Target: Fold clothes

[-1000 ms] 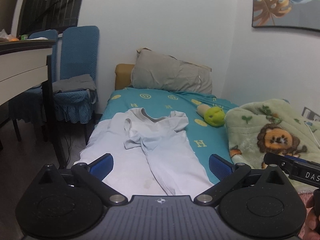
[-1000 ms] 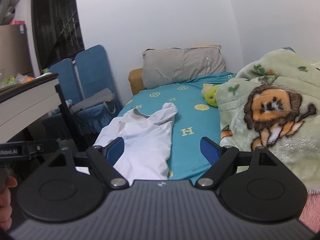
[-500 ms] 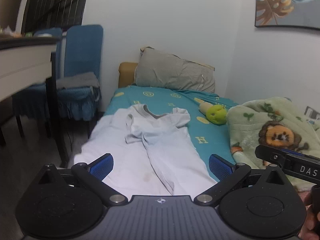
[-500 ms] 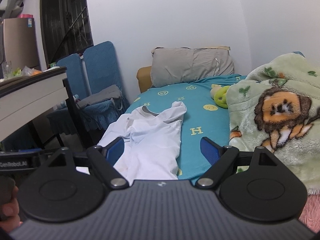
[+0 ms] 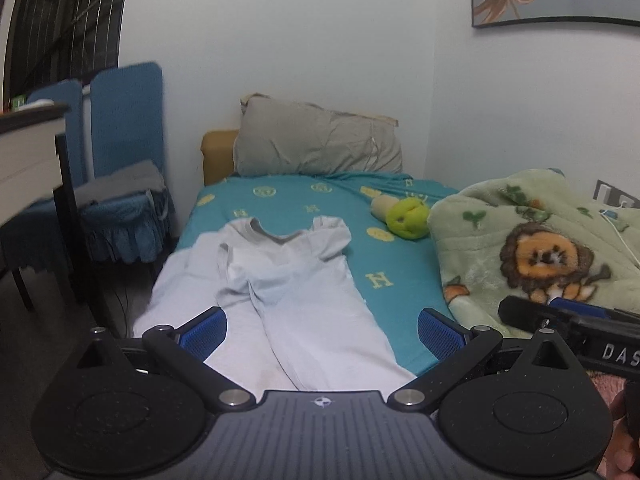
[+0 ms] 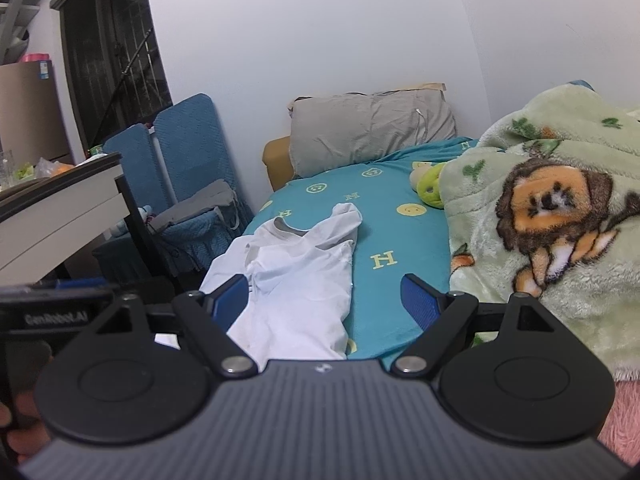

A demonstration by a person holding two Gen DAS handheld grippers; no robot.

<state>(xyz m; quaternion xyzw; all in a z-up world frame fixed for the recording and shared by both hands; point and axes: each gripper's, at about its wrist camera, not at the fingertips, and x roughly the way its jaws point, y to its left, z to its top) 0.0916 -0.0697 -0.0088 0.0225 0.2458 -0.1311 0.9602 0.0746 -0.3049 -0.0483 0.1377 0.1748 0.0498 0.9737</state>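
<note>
While both your left gripper (image 5: 322, 330) and right gripper (image 6: 324, 300) hover wide open and empty, reach for the rumpled white shirt (image 5: 280, 280) along the bed (image 5: 400, 256)'s left edge; pinch its shoulders, then spread it flat.

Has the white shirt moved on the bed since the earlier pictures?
No. The white shirt lies with its collar just short of the same H marks on the teal sheet, left of the green toy, unchanged.
</note>
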